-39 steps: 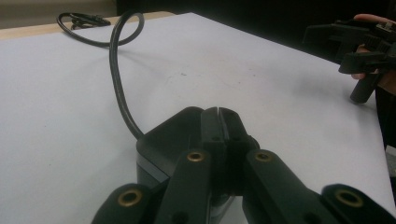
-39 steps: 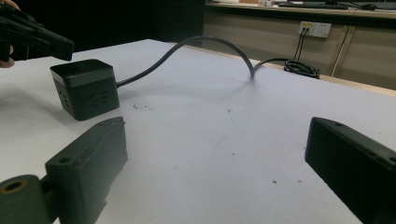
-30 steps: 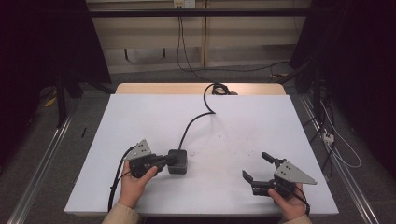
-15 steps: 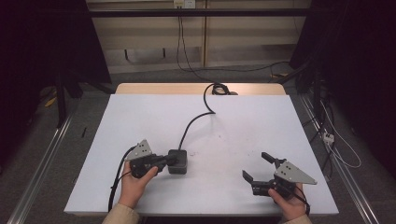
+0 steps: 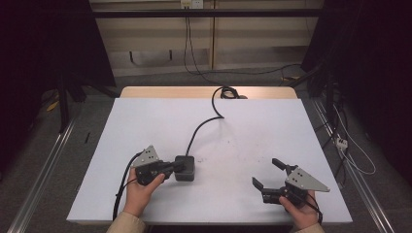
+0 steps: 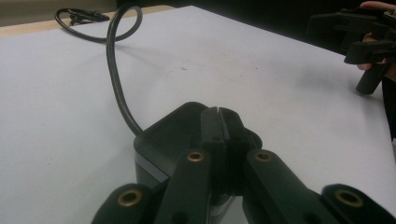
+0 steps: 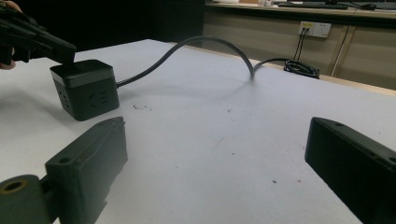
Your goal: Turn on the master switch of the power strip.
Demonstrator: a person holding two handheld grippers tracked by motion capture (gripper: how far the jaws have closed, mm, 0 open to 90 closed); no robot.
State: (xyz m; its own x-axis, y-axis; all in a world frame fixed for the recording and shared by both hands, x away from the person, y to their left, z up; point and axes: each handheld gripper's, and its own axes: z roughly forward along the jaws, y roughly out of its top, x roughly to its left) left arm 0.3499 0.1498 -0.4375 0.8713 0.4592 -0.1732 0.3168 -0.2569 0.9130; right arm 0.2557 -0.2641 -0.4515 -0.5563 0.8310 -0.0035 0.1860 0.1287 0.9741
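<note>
A black cube-shaped power socket point(image 5: 186, 170) sits on the white table point(image 5: 243, 131), left of centre near the front. Its black cable point(image 5: 197, 131) runs back to a coil point(image 5: 227, 92) at the far edge. My left gripper point(image 5: 176, 167) is shut, and its closed tips rest on top of the cube point(image 6: 161, 135) with nothing between the jaws point(image 6: 222, 114). My right gripper point(image 5: 266, 173) stands open at the front right, jaws wide apart and empty, pointing left toward the cube point(image 7: 86, 88). From there the left gripper point(image 7: 44, 44) shows touching the cube's top.
Wall outlets point(image 7: 314, 29) sit on the panel behind the table, with cables point(image 5: 340, 141) trailing on the floor to the right. A wooden strip point(image 5: 170, 92) borders the table's far edge. White surface lies open between the two grippers.
</note>
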